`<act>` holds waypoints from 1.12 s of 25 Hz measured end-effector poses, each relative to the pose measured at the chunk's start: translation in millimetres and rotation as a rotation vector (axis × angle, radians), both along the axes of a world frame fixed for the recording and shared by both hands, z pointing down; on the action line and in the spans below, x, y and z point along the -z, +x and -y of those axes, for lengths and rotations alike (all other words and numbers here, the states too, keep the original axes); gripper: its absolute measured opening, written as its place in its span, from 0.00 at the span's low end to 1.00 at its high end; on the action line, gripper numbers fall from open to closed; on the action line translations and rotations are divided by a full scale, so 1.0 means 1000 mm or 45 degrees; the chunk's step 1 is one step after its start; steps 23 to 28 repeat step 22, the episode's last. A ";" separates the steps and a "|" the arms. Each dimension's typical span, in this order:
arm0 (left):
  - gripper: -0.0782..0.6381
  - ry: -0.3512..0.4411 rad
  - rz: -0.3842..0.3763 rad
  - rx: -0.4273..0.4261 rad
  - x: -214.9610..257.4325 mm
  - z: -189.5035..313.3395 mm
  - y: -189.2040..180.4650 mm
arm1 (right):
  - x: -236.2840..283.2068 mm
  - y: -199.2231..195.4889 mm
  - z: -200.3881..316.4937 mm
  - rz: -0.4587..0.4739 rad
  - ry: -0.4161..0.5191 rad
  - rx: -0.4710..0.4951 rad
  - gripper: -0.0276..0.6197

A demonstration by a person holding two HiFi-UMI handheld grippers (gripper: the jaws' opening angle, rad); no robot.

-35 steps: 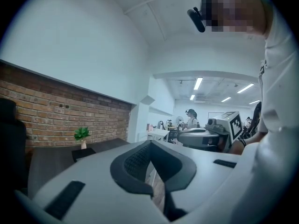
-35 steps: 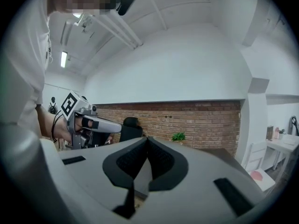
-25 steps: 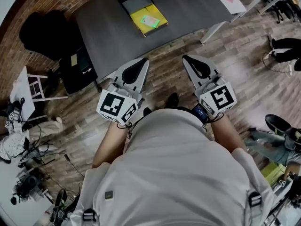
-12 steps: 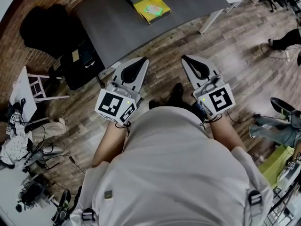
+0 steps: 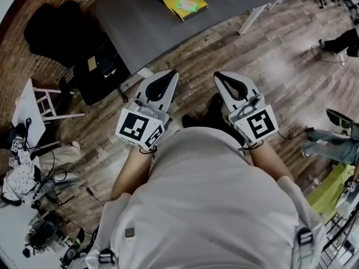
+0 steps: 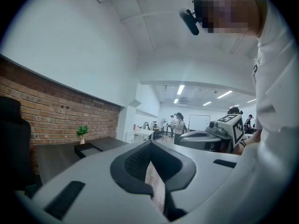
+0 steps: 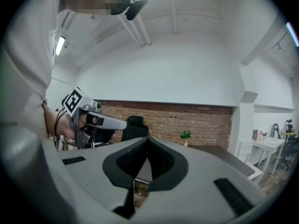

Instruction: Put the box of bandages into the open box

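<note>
On the dark grey table (image 5: pixel 168 27), at the top of the head view, lies an open box (image 5: pixel 184 3) with a yellow inside and a dark lid beside it. A small green bandage box (image 5: pixel 188 5) rests on the yellow part. Both grippers are held side by side in front of my body over the wooden floor, well short of the table. The left gripper (image 5: pixel 171 74) (image 6: pixel 149 143) is shut and empty. The right gripper (image 5: pixel 217 75) (image 7: pixel 147 138) is shut too, with nothing between its pads. Both point about level toward the brick wall.
A black office chair (image 5: pixel 56 32) and a black bag (image 5: pixel 98 74) stand left of the table. A white stool (image 5: pixel 42 102) and cables with gear (image 5: pixel 33 178) are at the left. Someone's legs (image 5: pixel 336 38) show at the right. A small potted plant (image 7: pixel 186 135) sits on the table.
The table and the open box have slid toward the top edge of the head view as I moved back from them. Both grippers stayed shut and side by side.
</note>
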State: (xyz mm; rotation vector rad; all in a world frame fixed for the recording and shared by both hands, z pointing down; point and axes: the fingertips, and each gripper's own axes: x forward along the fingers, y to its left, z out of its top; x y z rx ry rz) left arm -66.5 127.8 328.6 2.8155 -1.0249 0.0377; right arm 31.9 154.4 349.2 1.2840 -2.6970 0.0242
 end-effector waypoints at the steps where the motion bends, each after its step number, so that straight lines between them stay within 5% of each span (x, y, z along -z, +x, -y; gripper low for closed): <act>1: 0.13 0.003 -0.002 0.000 0.000 -0.001 -0.002 | 0.000 -0.002 -0.001 0.000 0.000 -0.001 0.07; 28: 0.13 0.017 -0.035 -0.008 0.000 0.009 -0.018 | 0.006 -0.023 0.012 -0.043 0.014 0.006 0.07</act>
